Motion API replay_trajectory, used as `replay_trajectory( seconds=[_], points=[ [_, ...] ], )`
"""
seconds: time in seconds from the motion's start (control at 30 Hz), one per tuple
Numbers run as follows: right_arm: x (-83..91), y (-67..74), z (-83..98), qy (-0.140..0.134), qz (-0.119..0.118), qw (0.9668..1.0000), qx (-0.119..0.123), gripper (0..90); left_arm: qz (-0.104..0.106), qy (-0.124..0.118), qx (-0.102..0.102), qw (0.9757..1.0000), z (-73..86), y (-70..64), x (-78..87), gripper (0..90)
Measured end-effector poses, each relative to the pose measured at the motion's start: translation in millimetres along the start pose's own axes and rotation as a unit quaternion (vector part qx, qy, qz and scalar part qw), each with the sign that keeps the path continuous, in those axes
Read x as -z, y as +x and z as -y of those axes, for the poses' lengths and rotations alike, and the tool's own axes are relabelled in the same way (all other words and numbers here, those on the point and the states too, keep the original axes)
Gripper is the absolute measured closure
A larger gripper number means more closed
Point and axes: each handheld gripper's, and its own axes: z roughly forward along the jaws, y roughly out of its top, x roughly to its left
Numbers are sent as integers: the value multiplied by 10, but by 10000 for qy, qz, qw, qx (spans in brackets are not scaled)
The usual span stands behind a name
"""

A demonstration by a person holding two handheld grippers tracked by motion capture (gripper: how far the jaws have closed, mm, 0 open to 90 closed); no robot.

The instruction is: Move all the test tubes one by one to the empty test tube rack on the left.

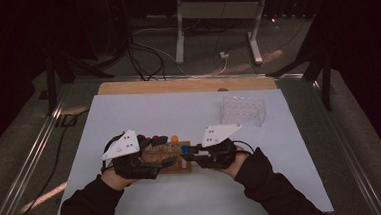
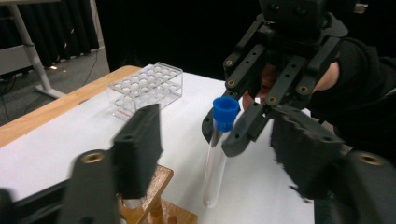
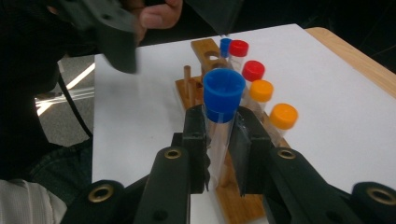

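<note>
The right gripper [image 2: 236,123] is clamping a blue-capped test tube [image 3: 219,121] just under its cap, holding it upright above the white desk [image 1: 263,183], just beside the wooden rack [image 3: 233,200] where red- and orange-capped tubes [image 3: 259,91] are standing in a row. The left gripper [image 2: 219,154] is facing it with its jaws standing partly apart on either side of the tube, pressing on nothing as far as the frames are showing. The person's hands are meeting near the middle of the desk in the high view, and a clear plastic rack [image 1: 243,110] is sitting well apart toward the far right. The likeliest trouble is in a handover: the glass is smooth, so if the right jaws are loosening before the left ones are gripping, the tube may be slipping and dropping onto the desk. A squeeze landing off-centre could also be tipping the tube or knocking it against the wooden rack. The scene is dim, the left jaws are blurred, and the base of the wooden rack is being cut off at the frame edge. Whether the tube is holding any liquid is hard to make out.
</note>
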Motion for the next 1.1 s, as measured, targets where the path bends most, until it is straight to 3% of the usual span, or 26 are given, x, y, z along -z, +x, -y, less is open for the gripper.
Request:
replay_trajectory(
  seconds=[0.23,0.73,0.9,0.97,1.1],
  points=[
    [-64,34,-32,-17,-90,9999,45,776,37,75,-166,9998,-8,-33,-80,552],
    [-119,39,-67,-3,-76,9999,88,776,-27,90,-331,9994,-13,-30,-139,753],
    [-119,33,-70,-53,-73,9999,47,773,-51,72,-365,9993,-23,-25,-130,770],
    [-123,30,-70,-98,-57,9999,19,733,-52,71,-367,9993,-36,-18,-119,772],
    [-82,11,-40,-232,135,9996,10,527,-128,20,-359,9993,-81,14,-39,774]
  ],
)
